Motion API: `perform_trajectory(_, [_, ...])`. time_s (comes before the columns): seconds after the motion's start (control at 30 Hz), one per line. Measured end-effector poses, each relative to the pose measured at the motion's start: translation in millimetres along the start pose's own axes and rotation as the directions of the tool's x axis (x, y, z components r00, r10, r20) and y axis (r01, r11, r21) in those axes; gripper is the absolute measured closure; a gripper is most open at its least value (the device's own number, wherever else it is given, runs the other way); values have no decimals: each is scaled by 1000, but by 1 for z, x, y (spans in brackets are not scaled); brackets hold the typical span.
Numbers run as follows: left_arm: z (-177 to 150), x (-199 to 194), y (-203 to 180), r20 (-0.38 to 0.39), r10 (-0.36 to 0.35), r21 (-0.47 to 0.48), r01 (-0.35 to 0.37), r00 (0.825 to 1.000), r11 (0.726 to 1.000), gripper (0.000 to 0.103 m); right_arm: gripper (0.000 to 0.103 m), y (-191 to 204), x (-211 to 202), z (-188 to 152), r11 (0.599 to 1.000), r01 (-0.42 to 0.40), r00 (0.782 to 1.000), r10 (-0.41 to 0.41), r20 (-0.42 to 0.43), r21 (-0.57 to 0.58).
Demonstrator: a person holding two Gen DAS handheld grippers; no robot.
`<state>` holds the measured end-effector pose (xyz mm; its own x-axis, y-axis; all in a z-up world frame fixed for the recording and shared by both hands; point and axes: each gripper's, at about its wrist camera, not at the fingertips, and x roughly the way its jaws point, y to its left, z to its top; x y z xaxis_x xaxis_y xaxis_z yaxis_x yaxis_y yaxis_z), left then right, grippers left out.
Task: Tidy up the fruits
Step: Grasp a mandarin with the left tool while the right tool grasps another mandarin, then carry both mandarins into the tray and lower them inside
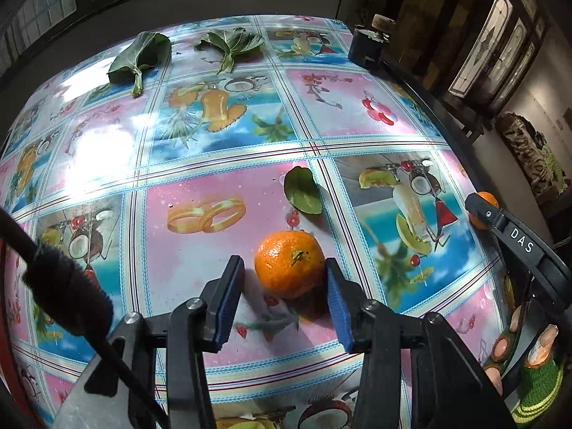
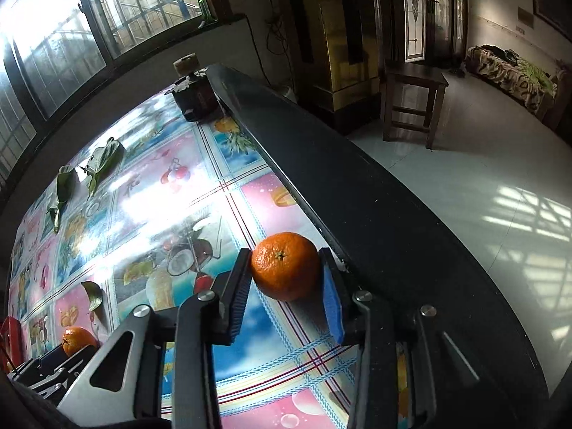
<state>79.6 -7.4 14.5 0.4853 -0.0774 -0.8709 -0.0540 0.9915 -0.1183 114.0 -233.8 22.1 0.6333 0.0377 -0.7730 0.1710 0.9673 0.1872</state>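
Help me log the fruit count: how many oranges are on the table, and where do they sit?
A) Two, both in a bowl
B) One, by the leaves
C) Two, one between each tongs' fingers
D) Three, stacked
C: one orange sits between the left tongs, another orange between the right tongs.

Both wrist views close, angled down over tablecloth (image 1: 214,178); shared: leaves (image 2: 103,161), probably both oranges.

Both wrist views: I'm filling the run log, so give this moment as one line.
left gripper: open around orange, one pad touching | right gripper: closed on second orange near table edge | loose leaf beyond
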Motion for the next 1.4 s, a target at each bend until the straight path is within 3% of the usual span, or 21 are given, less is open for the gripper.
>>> perform_trajectory(0.1, [-4, -6, 15, -13, -28, -39, 27, 1000, 999, 66, 65, 6, -5, -6, 997, -80, 997, 80, -9, -12])
perform_trajectory(0.33, [-27, -32, 60, -1, -15, -123, 15, 1000, 992, 66, 65, 37, -28, -37, 974, -212, 977, 209, -43, -78])
perform_trajectory(0.63, [-61, -83, 117, 47, 131, -237, -117, 990, 964, 67, 65, 106, -62, -87, 906, -368, 929, 346, -134, -210])
perform_trajectory(0.93, [-100, -111, 164, 41, 214, -304, -192, 976, 933, 67, 65, 176, -90, -133, 807, -476, 879, 420, -227, -349])
perform_trajectory(1.2, [-120, -125, 193, 42, 249, -351, -219, 968, 910, 67, 65, 216, -102, -163, 752, -506, 862, 426, -274, -423])
perform_trajectory(1.4, [-128, -136, 207, 62, 286, -370, -244, 956, 897, 67, 65, 233, -111, -176, 728, -501, 866, 414, -281, -468])
